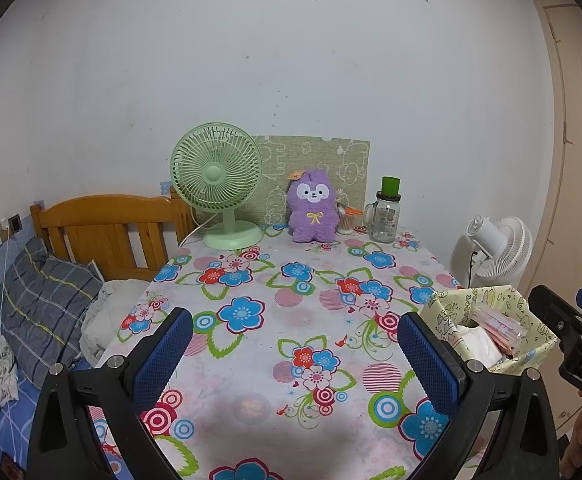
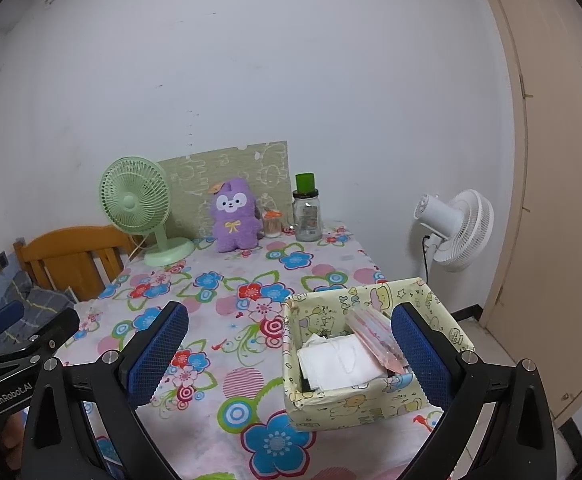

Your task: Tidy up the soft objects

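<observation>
Both blue-padded grippers, left (image 1: 295,344) & right (image 2: 289,344), are hovering wide, empty. Fuzzy purple plush (image 1: 314,207) is sitting at 12 o'clock, prob. awaiting the yellow cartoon-print box (image 2: 371,402).

Tablecloth (image 1: 291,280) thin printed cloth or plastic sheet, slight sheen, smooth. Purple plush toy (image 1: 314,208) at 12 o'clock, fuzzy matt pile. Green desk fan (image 1: 219,184) at 11, smooth semi-gloss plastic. Jar (image 1: 385,216) at 1, clear glossy glass, green plastic cap. Box (image 2: 355,396) at 3, matt printed paper wrap, creased edges; inside white soft folded cloth or tissue (image 2: 343,360) and glossy clear film packet (image 2: 375,336). Left gripper (image 1: 295,344) and right gripper (image 2: 287,344): matt black plastic, blue textured rubbery pads (image 1: 163,356), shiny metal bolts. Headboard (image 1: 107,224) at 9, varnished wood.
</observation>
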